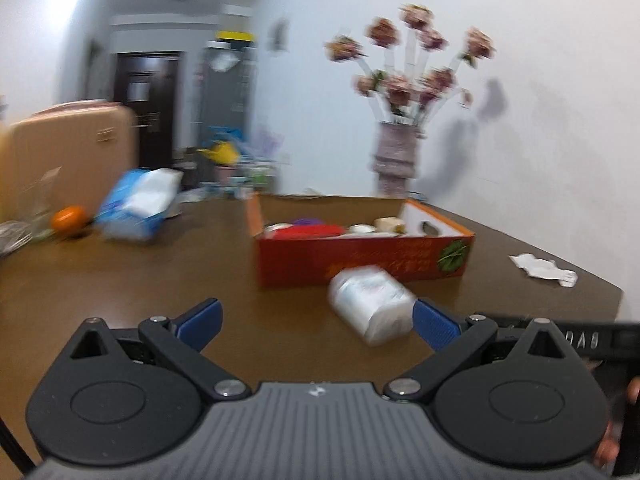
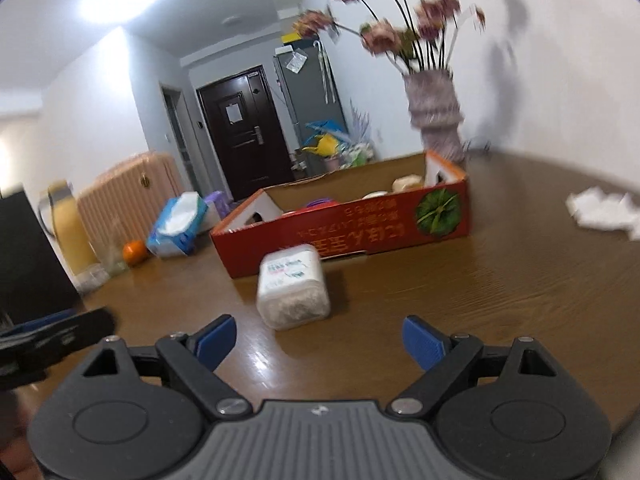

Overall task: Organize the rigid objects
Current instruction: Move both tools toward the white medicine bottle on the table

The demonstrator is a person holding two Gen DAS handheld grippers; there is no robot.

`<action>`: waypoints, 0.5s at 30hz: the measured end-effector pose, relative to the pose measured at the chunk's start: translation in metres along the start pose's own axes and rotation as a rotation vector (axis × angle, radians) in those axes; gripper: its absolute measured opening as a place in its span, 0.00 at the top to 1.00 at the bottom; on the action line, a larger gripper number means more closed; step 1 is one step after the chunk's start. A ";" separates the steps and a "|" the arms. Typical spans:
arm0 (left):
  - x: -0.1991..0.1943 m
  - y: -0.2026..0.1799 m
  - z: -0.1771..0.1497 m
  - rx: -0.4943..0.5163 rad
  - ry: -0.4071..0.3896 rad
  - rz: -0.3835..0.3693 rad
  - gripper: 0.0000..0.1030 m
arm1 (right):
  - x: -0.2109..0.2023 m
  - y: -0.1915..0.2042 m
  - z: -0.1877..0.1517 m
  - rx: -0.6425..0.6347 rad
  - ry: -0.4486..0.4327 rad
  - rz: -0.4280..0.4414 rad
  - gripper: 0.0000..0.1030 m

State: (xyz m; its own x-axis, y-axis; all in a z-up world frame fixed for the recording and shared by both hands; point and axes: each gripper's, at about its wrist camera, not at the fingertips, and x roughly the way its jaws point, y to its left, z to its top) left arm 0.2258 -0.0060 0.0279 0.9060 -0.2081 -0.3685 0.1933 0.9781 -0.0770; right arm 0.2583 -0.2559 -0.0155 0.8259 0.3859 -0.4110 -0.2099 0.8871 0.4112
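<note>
white plastic container with a printed label lies on its side on the brown wooden table, ahead of the right gripper and a little toward its left finger, not touching any finger. both blue finger pads of this gripper stand wide apart and hold nothing. in the left wrist view the same container is blurred and sits just beside the right finger of the left gripper, whose fingers are spread wide too, with nothing between them. whether the container touches that pad i cannot tell. beyond the fingers and behind the container stands a shallow red cardboard box with several small items inside, too blurred to name. farther behind the box is a grey ribbed vase with pink flowers. to the right of the fingers a crumpled white paper lies on the table. to the left are a blue tissue pack and an orange fruit
</note>
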 end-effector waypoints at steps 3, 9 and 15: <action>0.059 -0.001 0.027 0.067 0.072 -0.125 0.00 | 0.029 -0.009 0.006 0.098 0.032 0.049 0.27; 0.166 -0.003 0.049 0.188 0.257 -0.291 0.20 | 0.077 -0.013 0.007 0.205 0.106 0.127 0.39; 0.206 0.017 0.045 0.119 0.331 -0.362 0.42 | 0.095 -0.005 0.002 0.228 0.158 0.230 0.42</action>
State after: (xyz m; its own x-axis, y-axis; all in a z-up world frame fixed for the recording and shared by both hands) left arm 0.4325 -0.0327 -0.0074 0.6086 -0.5038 -0.6130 0.5324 0.8321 -0.1554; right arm 0.3389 -0.2239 -0.0554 0.6761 0.6187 -0.4001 -0.2440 0.7004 0.6708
